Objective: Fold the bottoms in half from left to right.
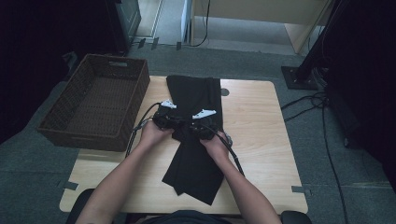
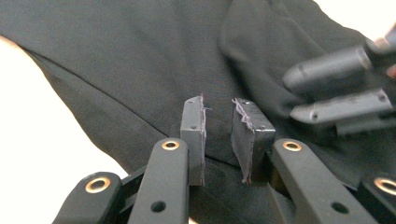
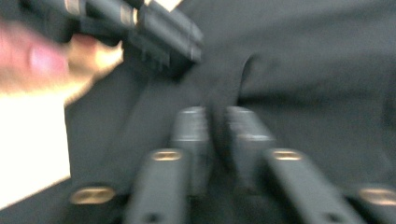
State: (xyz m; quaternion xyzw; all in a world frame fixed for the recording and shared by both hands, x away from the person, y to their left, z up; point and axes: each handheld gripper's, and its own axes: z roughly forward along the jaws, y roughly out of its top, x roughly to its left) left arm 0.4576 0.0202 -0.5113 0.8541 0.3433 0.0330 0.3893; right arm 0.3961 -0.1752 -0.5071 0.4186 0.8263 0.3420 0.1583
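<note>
A black garment [image 1: 194,93] lies folded lengthwise down the middle of the wooden table [image 1: 261,140]. Both hands hold their grippers side by side over its middle. My left gripper [image 1: 164,117] hovers over the cloth [image 2: 140,56]; its pads [image 2: 194,126] stand a little apart with nothing between them. My right gripper [image 1: 203,125] sits just to the right of it. In the blurred right gripper view its jaws [image 3: 215,121] are pinched on a raised fold of the black cloth [image 3: 303,70]. The left gripper [image 3: 154,28] and a hand [image 3: 46,60] show at that view's upper left.
A brown wicker basket [image 1: 56,133] stands at the table's left edge, overhanging it. Bare wood lies right of the garment. Cables [image 1: 322,107] and a black stand base [image 1: 299,77] lie on the grey floor at the right.
</note>
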